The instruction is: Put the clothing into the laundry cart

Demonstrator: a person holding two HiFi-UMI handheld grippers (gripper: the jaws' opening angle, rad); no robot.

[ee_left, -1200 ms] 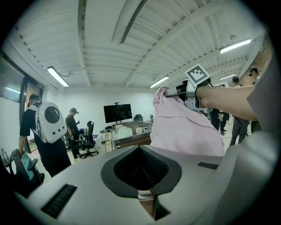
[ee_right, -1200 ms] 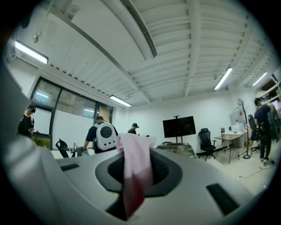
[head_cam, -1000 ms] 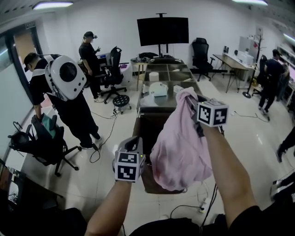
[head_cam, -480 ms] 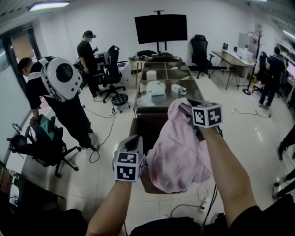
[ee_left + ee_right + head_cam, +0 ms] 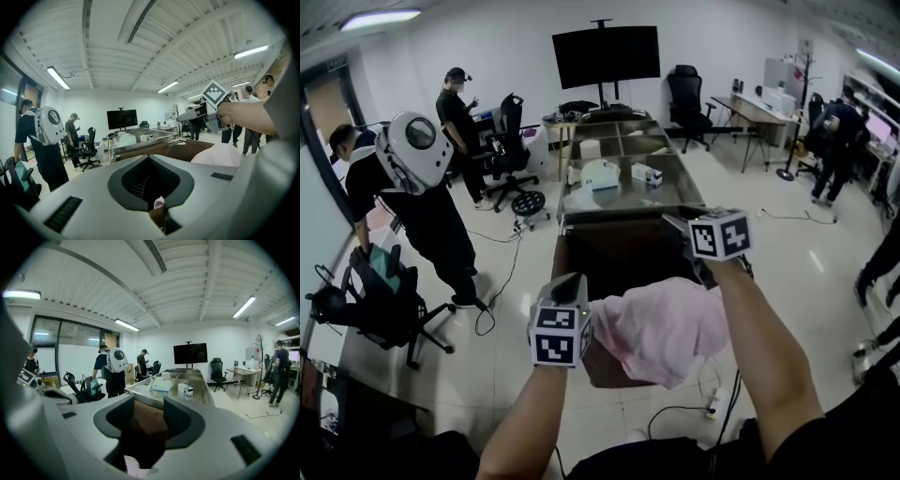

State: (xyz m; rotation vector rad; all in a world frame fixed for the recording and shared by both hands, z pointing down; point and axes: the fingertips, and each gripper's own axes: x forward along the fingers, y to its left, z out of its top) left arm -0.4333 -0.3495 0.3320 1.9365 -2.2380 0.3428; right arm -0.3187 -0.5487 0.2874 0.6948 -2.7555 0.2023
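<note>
The pink cloth sags in a bunch over the near rim of the brown cart; nothing else shows in the cart's dark inside. The left tool pinches the cloth's edge. The right tool has just been opening, its jaws apart, with a scrap of cloth low between them. Beyond is a steel counter carrying a box.

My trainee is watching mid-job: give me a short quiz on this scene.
1. True or false: the pink garment lies on the steel table.
2. The right hand-held gripper has its jaws: A apart; B clamped together.
3. What is the garment over?
Key: 1 false. 2 A; they have just been opening, pink cloth low between them. 3 the near end of the brown laundry cart, short of the table.
</note>
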